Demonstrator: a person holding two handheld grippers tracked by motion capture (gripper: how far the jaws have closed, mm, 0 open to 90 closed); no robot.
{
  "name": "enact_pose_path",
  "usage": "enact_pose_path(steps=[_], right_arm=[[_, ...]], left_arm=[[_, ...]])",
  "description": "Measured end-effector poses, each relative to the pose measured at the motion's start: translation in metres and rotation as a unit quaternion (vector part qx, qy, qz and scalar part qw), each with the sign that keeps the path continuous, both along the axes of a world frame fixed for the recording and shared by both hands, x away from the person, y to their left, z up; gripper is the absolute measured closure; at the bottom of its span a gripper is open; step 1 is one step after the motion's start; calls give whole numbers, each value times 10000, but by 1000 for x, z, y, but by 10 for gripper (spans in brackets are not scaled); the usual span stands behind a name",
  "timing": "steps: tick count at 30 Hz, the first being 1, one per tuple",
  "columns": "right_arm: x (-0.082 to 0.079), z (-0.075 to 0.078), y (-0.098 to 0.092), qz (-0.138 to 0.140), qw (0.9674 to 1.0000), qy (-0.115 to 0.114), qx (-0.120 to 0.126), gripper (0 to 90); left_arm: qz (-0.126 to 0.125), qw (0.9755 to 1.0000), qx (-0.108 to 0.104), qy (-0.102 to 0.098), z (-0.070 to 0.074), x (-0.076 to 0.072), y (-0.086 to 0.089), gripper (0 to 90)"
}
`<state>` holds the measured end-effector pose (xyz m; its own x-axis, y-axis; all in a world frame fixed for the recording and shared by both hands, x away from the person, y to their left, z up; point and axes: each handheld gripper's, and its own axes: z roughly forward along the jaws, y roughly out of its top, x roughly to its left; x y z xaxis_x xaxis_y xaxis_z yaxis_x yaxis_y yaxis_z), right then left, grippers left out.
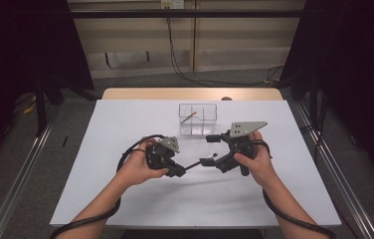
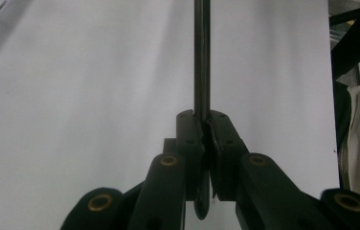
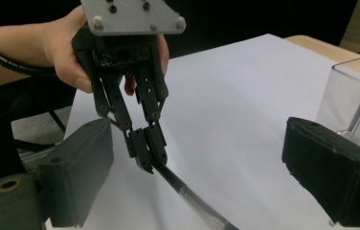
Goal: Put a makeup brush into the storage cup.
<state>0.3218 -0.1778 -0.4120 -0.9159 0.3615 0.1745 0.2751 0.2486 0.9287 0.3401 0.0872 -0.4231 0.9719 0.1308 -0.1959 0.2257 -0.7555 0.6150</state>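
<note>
White paper covers the counter (image 1: 125, 149), and both hands work above its middle. The left hand-held gripper (image 1: 179, 171) is clenched on a thin dark pen (image 1: 191, 165); in the left gripper view the two black jaws stand pressed together around the pen (image 2: 202, 57), which goes straight away from them over the white surface. In the right gripper view the same left hand-held gripper (image 3: 145, 155) comes down from the upper left with a grey plate on top, and the pen (image 3: 187, 196) runs from its tips toward the lower right, where its part near the camera looks lighter and shiny.

The right hand-held gripper (image 1: 209, 151) is released: its jaws stand wide apart, one at each side of its own view, and nothing is pressed between them. In the high view the free end of the pen lies just beside the nearer jaw of this gripper; I cannot tell if they touch.

Behind the two grippers, toward the far edge of the counter, stands a clear plastic box (image 1: 198, 120) with compartments. A thin stick with an orange tip (image 1: 189, 117) leans inside one far-left compartment.
</note>
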Motion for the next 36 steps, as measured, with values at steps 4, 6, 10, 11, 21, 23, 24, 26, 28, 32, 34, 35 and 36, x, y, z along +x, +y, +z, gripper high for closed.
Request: enact_pose_path(steps=[4,6,10,11,21,23,24,26,28,32,34,35,36], right_arm=[[-1,-2,0,-30,9999,-3,130,97],[-2,-3,0,-27,9999,-5,135,96],[-3,-6,0,-38,9998,-2,175,93],[-3,-6,0,-33,9998,3,194,93],[-3,-5,0,-93,9996,8,260,90],[-3,-5,0,-93,9996,15,281,90],[-3,-5,0,-103,9995,32,304,90],[-2,-6,0,-127,9994,46,313,88],[-2,-6,0,-153,9993,81,323,86],[-1,-7,0,-174,9992,73,349,83],[-1,-7,0,-185,9992,77,359,83],[-1,-7,0,-185,9992,73,356,81],[-1,-7,0,-195,9992,75,355,76]], left_arm=[[41,10000,-86,11,-1,0,1,843],[88,9999,-145,8,-1,0,3,843],[167,9995,-270,19,-3,0,5,844],[184,9994,-301,32,-3,0,5,844],[341,9971,-675,-25,-2,-1,8,843],[371,9963,-775,-10,-2,-1,8,843],[382,9960,-812,-45,-2,0,8,843],[444,9949,-902,21,-3,0,8,843],[491,9941,-968,12,-4,0,8,843],[591,9915,-1157,3,-6,-1,8,843],[615,9907,-1217,-2,-7,-1,8,843],[644,9898,-1267,9,-7,-1,8,843],[658,9893,-1301,2,-8,-1,8,843]])
